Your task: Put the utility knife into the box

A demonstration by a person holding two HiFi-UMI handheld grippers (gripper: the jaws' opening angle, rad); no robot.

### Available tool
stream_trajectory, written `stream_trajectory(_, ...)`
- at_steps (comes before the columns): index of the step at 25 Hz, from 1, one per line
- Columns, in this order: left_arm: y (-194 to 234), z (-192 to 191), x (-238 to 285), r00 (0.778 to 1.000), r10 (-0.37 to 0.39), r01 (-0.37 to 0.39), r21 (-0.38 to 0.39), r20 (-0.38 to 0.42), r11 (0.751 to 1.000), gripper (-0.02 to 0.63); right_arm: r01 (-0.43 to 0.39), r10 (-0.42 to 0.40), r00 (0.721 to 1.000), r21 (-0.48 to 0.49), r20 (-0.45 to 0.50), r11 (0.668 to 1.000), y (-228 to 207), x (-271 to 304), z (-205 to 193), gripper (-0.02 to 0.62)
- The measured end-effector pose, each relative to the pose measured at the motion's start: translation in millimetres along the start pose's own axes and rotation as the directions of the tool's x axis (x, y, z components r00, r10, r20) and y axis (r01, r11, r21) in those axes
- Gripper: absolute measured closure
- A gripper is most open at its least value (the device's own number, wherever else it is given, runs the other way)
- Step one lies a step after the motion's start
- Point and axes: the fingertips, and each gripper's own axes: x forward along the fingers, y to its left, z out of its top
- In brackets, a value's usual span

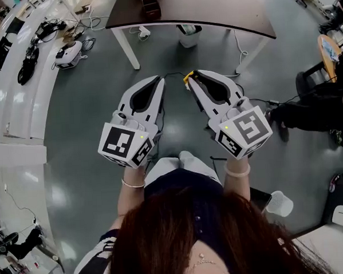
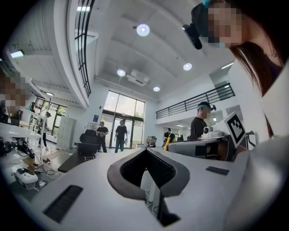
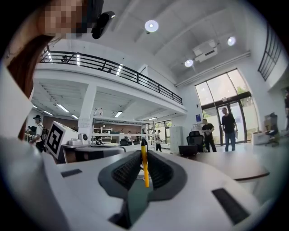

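Note:
My right gripper (image 1: 191, 77) is shut on the utility knife (image 1: 187, 78), whose yellow tip shows at the jaw ends. In the right gripper view the knife (image 3: 144, 164) is a thin yellow strip standing edge-on between the ribbed pads of the right gripper (image 3: 144, 155). My left gripper (image 1: 159, 80) is held beside it at the same height, jaws together with nothing in them. Its tips meet in the left gripper view as well (image 2: 146, 151). Both grippers are held in the air over the grey floor, pointing forward. No box shows in any view.
A dark table (image 1: 211, 11) on white legs stands ahead of the grippers. A long white bench (image 1: 18, 61) with cables and devices runs along the left. A seated person in black (image 1: 319, 106) is on the right, and a white cup (image 1: 280, 203) sits on the floor.

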Motion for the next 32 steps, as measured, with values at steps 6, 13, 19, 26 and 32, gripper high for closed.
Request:
stream_trajectory(6,-4.0,-2.9,10.2,1.000,-0.007,0.007,0.001,-0.009,1.000,0.606,-0.011,0.011,1.000,0.012,0.012,1.000,-8.9,-1.2,3.9,0.540)
stream_trajectory(13,-1.6,-11.4,36.0,1.000,0.012,-0.012,0.005,-0.024,1.000,0.606,-0.047,0.046,0.999,0.025,0.018,0.999,-33.2,7.1,-2.4,0.540)
stream_trajectory(19,20.9,-19.0,56.5,0.998,0.054,-0.055,-0.019,-0.027,0.998,0.606,-0.072,0.071,0.997,0.038,0.014,0.997,-54.7,29.4,-4.5,0.540)
stream_trajectory(26,68.4,-28.8,97.8,0.998,0.050,-0.051,-0.028,-0.033,0.998,0.606,-0.092,0.092,0.996,0.042,0.003,0.995,-87.4,85.2,-14.9,0.540)
stream_trajectory(32,120.9,-22.3,147.4,1.000,0.013,-0.014,-0.027,-0.023,1.000,0.606,-0.079,0.078,0.997,0.036,0.010,0.996,-127.6,147.6,-4.8,0.540)
